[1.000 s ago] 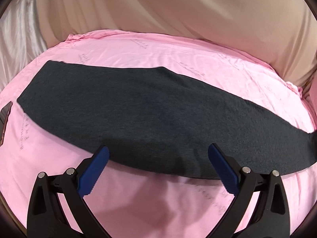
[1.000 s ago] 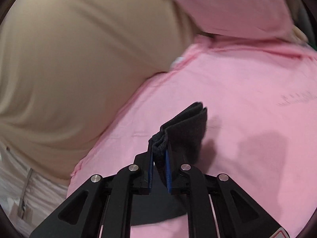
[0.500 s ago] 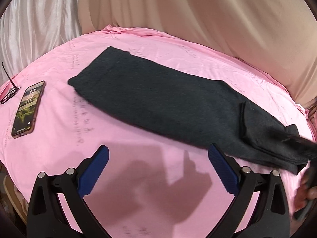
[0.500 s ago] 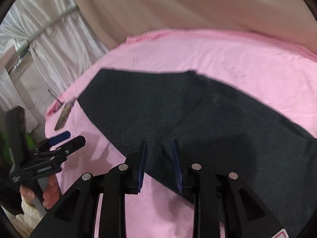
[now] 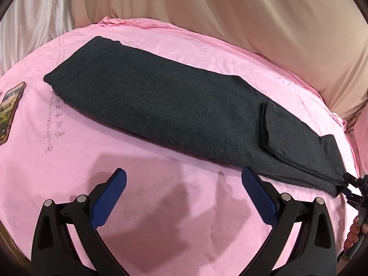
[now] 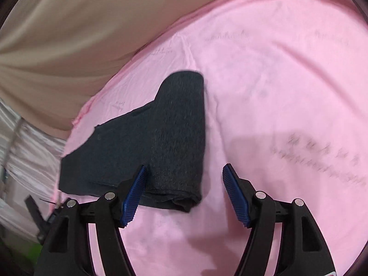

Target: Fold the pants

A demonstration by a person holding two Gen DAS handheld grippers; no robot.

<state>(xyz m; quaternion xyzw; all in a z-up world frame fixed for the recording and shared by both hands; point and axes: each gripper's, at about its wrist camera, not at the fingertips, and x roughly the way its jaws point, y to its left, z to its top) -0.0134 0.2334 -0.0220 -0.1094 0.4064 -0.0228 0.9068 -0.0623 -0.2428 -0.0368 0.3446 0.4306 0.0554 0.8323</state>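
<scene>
Dark grey pants (image 5: 174, 105) lie flat on the pink sheet (image 5: 76, 165), running from upper left to lower right, with a folded-over layer near the right end. My left gripper (image 5: 184, 186) is open over bare sheet, just short of the pants' near edge, with nothing between its fingers. My right gripper (image 6: 184, 193) has its jaws opening. The pants' end (image 6: 161, 142) lies on the sheet, its corner between the blue pads (image 6: 237, 197), which do not press on it. In the left wrist view the right gripper (image 5: 352, 188) and a hand (image 5: 354, 230) show at the pants' far right end.
A phone (image 5: 10, 108) lies on the sheet at the far left edge. Beige fabric (image 5: 253, 23) rises behind the bed, and white satin cloth (image 5: 34, 18) hangs at upper left. The pink sheet's edge (image 6: 82, 112) runs close beside the pants' end.
My right gripper was shut on a bunched end of the pants and has let it go; that end now lies flat. My left gripper has drawn back from the pants, bringing the phone into view.
</scene>
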